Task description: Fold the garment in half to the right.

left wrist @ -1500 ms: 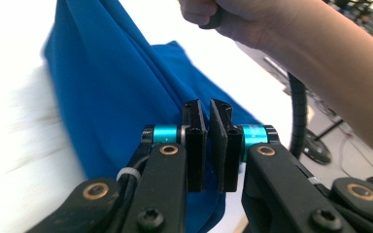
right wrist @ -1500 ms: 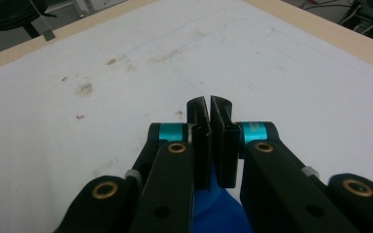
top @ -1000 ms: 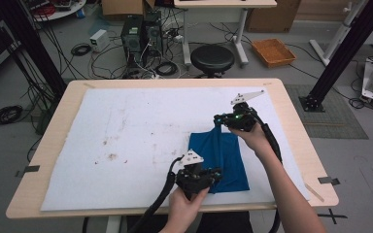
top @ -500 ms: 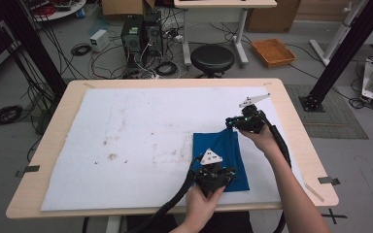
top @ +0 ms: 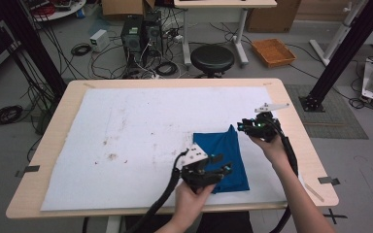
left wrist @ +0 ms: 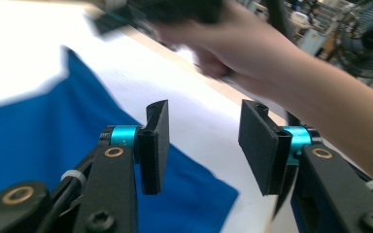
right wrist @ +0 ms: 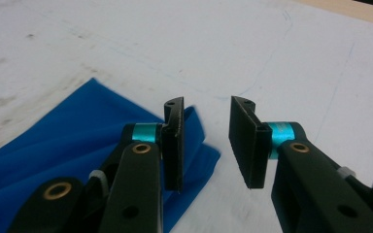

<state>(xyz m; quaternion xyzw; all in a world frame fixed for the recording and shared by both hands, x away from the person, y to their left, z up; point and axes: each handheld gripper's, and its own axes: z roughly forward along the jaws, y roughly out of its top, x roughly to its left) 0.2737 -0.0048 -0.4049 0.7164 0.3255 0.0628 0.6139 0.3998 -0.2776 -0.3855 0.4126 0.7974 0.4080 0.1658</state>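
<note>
The folded blue cloth [top: 224, 156] lay flat on the white-covered counter [top: 126, 126]. The left claw [left wrist: 204, 145] at its six o'clock and the right claw [right wrist: 205, 141] at its two o'clock had both just opened, gripping nothing.

black tool [left wrist: 201, 145], teal collars, brass rivets, flat black pads [left wrist: 257, 143]

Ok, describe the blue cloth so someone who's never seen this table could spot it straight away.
Look at the wooden table covered by a big white sheet. On the sheet's near right part, between the left hand-held gripper and the right hand-held gripper, lies the blue cloth, folded flat. It is the one vivid blue patch on the stained white surface.
</note>
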